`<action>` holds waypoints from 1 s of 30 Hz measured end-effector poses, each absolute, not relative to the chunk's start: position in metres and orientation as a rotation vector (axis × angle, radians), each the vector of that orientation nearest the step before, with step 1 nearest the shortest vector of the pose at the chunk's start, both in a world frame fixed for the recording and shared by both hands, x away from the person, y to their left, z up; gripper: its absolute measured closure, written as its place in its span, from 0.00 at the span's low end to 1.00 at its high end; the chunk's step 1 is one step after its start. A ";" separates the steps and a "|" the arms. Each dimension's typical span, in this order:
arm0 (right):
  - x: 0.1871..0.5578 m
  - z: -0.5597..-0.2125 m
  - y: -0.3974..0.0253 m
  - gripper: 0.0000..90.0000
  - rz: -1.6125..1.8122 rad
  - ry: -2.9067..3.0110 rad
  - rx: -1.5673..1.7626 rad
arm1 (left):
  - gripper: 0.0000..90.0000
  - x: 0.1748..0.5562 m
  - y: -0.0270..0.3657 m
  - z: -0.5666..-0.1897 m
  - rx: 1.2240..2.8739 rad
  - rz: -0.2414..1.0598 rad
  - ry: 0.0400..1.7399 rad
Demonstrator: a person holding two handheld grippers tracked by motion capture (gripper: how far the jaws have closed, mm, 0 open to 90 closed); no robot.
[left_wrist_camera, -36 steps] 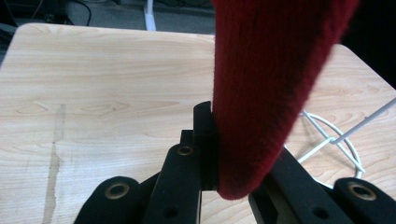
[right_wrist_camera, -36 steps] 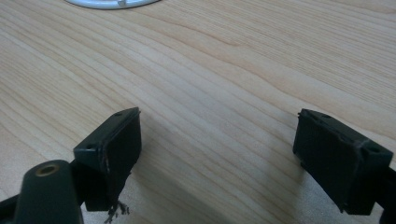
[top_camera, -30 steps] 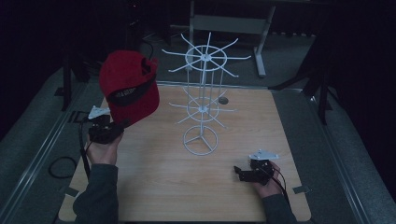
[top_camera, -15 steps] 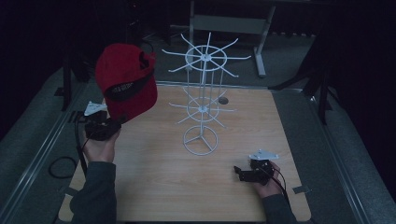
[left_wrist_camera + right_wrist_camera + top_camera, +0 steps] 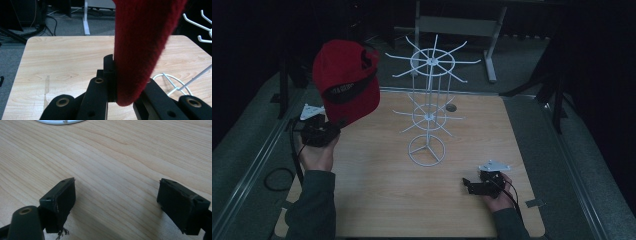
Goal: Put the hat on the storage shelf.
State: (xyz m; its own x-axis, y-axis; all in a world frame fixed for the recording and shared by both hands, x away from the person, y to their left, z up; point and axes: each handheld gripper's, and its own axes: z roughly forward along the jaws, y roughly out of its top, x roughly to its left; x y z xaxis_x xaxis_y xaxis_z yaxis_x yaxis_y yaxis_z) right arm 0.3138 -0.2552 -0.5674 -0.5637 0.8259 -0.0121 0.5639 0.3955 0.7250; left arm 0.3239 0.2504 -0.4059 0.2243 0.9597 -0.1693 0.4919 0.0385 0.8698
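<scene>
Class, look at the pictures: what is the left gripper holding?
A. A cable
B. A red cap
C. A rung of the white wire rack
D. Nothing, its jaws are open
B: the left gripper is shut on the brim of the red cap, lifted above the table beside the white wire rack.

Black tongs [image 5: 474, 186] with brass-coloured screws, grey three-cornered top plates, trailing black cables; dark green sleeves [image 5: 314, 205].

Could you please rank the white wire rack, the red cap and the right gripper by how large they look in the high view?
1. White wire rack, tallest.
2. Red cap, though raised nearer the camera, so unsure.
3. Right gripper, clearly smallest.
</scene>
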 end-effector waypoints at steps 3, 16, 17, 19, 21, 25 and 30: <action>0.314 -0.568 -0.255 0.17 0.975 2.287 1.200 | 0.95 0.324 0.251 -0.403 1.585 0.655 1.395; 0.314 -0.568 -0.255 0.17 0.975 2.287 1.200 | 0.95 0.321 0.247 -0.388 1.564 0.677 1.368; 0.314 -0.567 -0.255 0.17 0.975 2.287 1.200 | 0.95 0.321 0.247 -0.387 1.563 0.678 1.364; 0.314 -0.568 -0.255 0.17 0.975 2.287 1.200 | 0.95 0.321 0.246 -0.385 1.564 0.681 1.359; 0.314 -0.568 -0.255 0.17 0.975 2.287 1.199 | 0.95 0.321 0.245 -0.384 1.560 0.682 1.357; 0.314 -0.568 -0.255 0.17 0.975 2.287 1.200 | 0.95 0.320 0.243 -0.380 1.550 0.685 1.346; 0.314 -0.568 -0.255 0.17 0.975 2.287 1.200 | 0.95 0.317 0.240 -0.376 1.533 0.690 1.333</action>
State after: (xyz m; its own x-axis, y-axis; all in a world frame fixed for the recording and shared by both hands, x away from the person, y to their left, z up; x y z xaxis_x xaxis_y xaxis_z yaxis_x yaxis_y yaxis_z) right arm 0.3139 -0.2552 -0.5675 -0.5641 0.8256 -0.0123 0.5629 0.3954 0.7258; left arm 0.3171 0.2404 -0.3763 0.2444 0.9551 -0.1672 0.4154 0.0527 0.9081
